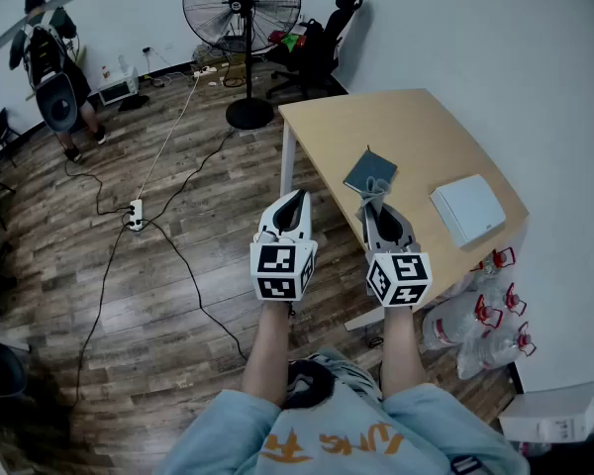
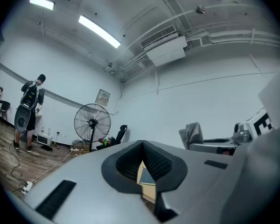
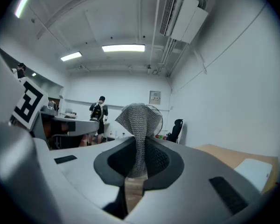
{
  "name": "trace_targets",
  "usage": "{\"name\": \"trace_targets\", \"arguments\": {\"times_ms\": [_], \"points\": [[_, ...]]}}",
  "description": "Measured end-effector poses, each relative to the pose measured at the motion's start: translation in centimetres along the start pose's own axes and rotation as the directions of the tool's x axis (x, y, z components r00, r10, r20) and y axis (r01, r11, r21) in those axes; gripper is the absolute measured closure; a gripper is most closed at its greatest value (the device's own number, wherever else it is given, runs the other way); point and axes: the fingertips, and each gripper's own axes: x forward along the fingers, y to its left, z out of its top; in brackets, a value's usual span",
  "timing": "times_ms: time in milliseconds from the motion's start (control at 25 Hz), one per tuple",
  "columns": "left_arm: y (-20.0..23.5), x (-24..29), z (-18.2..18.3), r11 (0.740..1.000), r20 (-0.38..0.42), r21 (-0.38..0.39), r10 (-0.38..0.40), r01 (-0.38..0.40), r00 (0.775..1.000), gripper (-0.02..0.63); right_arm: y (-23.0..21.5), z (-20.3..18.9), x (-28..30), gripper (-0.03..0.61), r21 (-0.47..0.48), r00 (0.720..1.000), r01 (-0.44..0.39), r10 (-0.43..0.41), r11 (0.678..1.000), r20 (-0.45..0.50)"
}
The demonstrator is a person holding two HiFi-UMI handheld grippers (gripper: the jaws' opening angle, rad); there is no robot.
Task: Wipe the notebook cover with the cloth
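Light-blue shirt + both forearms fill bottom centre of head view. Above them, 2 marker cubes, one per gripper.

L gripper: mid-frame, just left of the counter edge, wood floor behind it. In L gripper view, L gripper pads are pressed together at the tip, nothing btwn them.

R gripper: just right of it, over the counter's near-left part. In R gripper view, R gripper is clamped on a grey knit cloth, which sticks up out of the jaws and flares at the top.

Head view: cloth is bunched at the R gripper tip and overlaps the near edge of the dark notebook. Can't tell if cloth touches the cover. Notebook lies flat + closed on the counter, centre-right of frame.

White flat box is on the counter, right of the notebook, apart from it.

Clear plastic containers w/ red handles at lower right, below the counter edge.

Power strip + cables are on the floor, left of centre.

Top centre, further back: pedestal fan, black office chair beside it.

Top left: person standing.
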Motion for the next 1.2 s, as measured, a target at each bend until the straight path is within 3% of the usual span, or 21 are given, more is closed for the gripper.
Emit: {"name": "trace_targets", "arguments": {"times_ms": [240,520,840,1200], "points": [[0.2,1.1,-0.2,1.0,0.0,-0.003,-0.015,0.015,1.0,0.597,-1.4,-0.6,1.1,0.551,-0.053,0.999,0.041,-0.043,0.998,-0.032],[-0.7,1.3,-0.3,0.999,-0.012,0.012,-0.035,0.035,0.999,0.597,-3.3,-0.5,0.2,0.549,-0.02,0.992,0.123,-0.124,0.992,-0.026],[-0.7,1.3,-1.1,1.0,-0.034,0.012,-0.025,0.026,0.999,0.597,-4.1,-1.1,-0.2,0.549,-0.002,0.988,0.151,-0.151,0.989,-0.037],[0.3,2.6,-4.3,0.999,-0.114,0.043,-0.008,0.013,0.993,0.597,-6.1,-3.4,1.8,0.549,0.07,0.981,0.194,-0.191,0.979,-0.041]]}}
